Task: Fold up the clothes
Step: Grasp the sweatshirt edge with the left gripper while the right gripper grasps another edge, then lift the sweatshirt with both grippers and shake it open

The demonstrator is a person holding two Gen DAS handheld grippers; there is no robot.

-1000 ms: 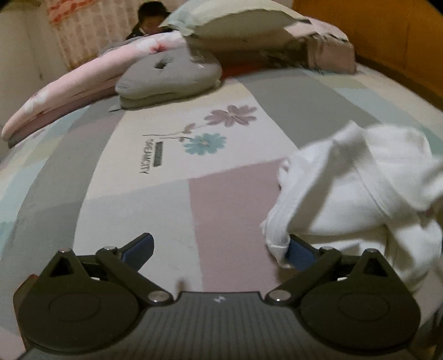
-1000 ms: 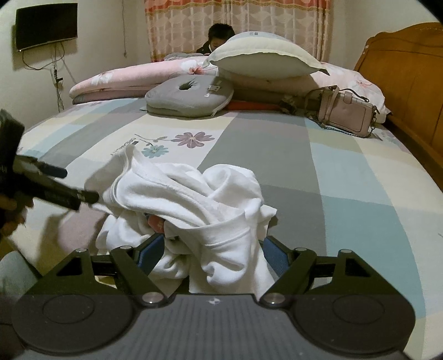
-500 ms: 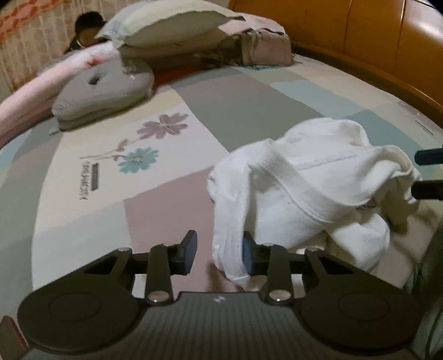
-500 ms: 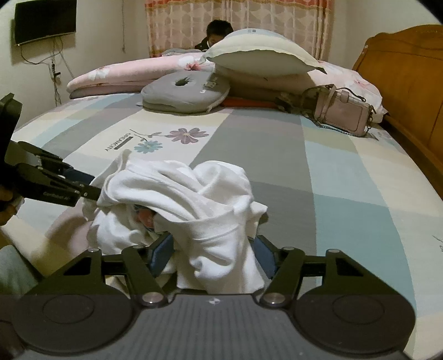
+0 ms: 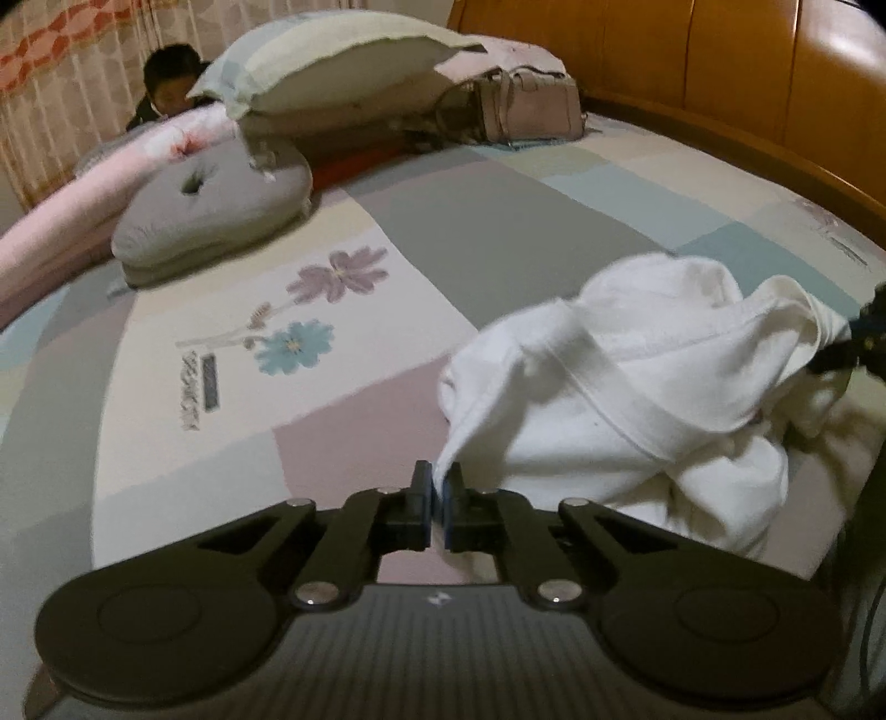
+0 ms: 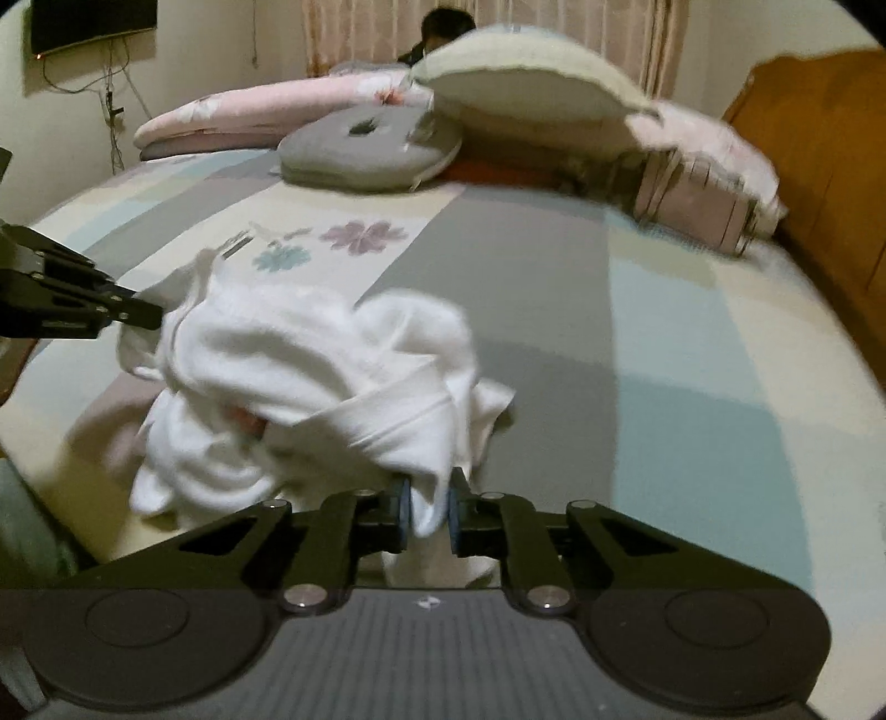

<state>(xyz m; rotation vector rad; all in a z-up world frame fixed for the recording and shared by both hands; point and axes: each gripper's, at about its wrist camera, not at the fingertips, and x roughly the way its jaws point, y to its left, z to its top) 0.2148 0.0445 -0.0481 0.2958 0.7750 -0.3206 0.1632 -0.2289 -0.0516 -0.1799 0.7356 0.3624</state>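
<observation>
White garment (image 5: 637, 399) soft, crumpled, ribbed hem; left tool (image 5: 437, 487) pinching corner, right tool (image 6: 429, 498) closing on fold.

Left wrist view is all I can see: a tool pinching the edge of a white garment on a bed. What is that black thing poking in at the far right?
Observer: That is the right tool. Its own camera shows a thick fold of the white garment between its pads, with the jaws closing on it.
Operator: Is anything hidden inside the bundle?
Observer: A small pinkish patch shows in a gap between the folds. I cannot tell what it is.
Operator: Anything in the room that I am missing?
Observer: A dark screen is mounted high up, to the left of the bed.
</observation>
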